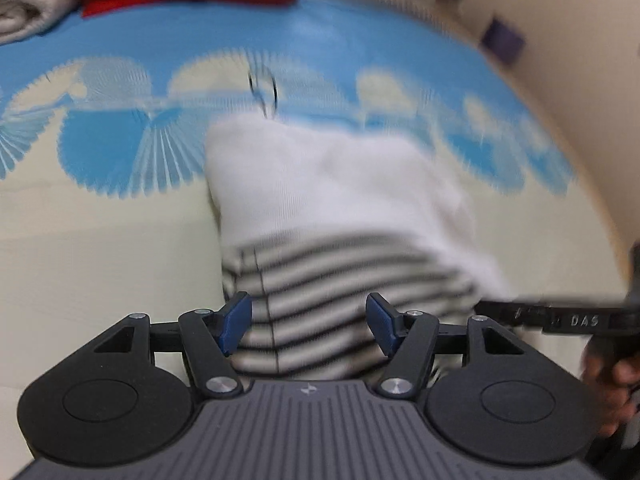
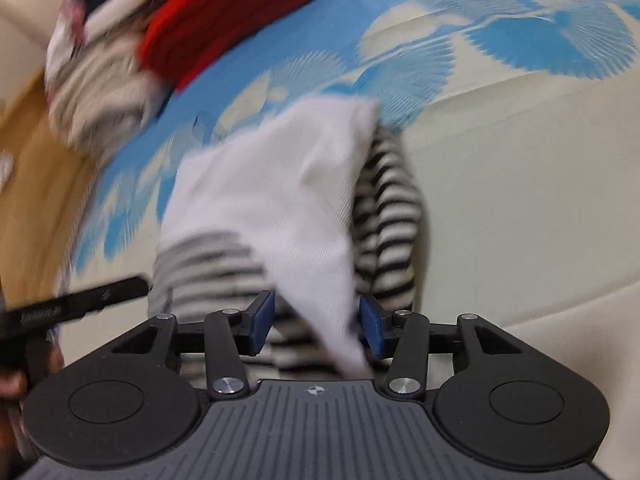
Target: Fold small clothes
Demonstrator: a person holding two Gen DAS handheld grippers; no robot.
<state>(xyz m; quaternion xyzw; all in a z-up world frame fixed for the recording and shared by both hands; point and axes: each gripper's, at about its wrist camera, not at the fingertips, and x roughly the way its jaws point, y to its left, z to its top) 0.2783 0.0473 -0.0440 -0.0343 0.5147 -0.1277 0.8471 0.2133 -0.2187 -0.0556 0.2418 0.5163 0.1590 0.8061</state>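
Observation:
A small garment, white [image 1: 320, 184] at the far part and black-and-white striped nearer me, lies on the blue-and-cream bed sheet [image 1: 100, 240]. My left gripper [image 1: 310, 326] stands open just above its striped part, the blue pads well apart and clear of the cloth. In the right wrist view the same garment [image 2: 280, 200] shows a white flap folded over the stripes. That flap runs between the pads of my right gripper [image 2: 317, 325], close to the right pad, and the pads do not press on it. The picture is blurred.
A red knit garment [image 2: 224, 20] and a beige folded cloth [image 1: 28, 4] lie at the sheet's far edge, with a striped pile [image 2: 92, 100] beside them. A brown wooden surface [image 2: 24, 160] borders the sheet. A person's hand [image 1: 612, 392] holds the other tool.

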